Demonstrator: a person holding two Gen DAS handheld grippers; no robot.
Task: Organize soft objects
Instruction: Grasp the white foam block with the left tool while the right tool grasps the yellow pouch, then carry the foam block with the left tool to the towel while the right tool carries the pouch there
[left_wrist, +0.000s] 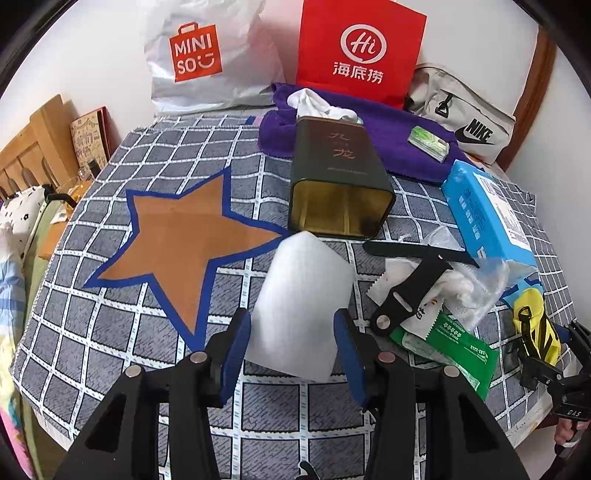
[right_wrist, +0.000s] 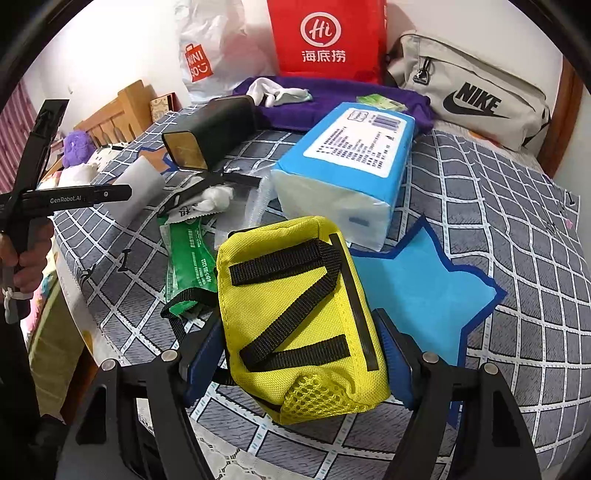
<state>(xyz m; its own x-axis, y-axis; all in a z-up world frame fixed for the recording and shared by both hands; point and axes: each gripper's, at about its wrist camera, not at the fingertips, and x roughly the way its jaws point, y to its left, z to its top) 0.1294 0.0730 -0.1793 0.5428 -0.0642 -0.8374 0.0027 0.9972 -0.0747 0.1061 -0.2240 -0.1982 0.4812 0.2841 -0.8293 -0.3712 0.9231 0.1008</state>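
A white foam roll (left_wrist: 303, 295) stands on the checked bed cover (left_wrist: 110, 332), and my left gripper (left_wrist: 291, 321) is shut on it, blue pads pressing both sides. The same roll (right_wrist: 140, 184) shows at the left of the right wrist view. My right gripper (right_wrist: 297, 321) is shut on a yellow pouch (right_wrist: 295, 314) with black straps, held over the cover beside a blue star patch (right_wrist: 417, 291). From the left wrist view the pouch (left_wrist: 532, 321) appears at the far right.
A dark tin (left_wrist: 340, 184) lies on its side behind the foam. Right of it are a blue tissue pack (left_wrist: 487, 218), a bag of cotton balls (left_wrist: 465, 291), a green packet (left_wrist: 443, 350). Purple towel (left_wrist: 388, 140), white socks (left_wrist: 317, 103) and bags line the wall.
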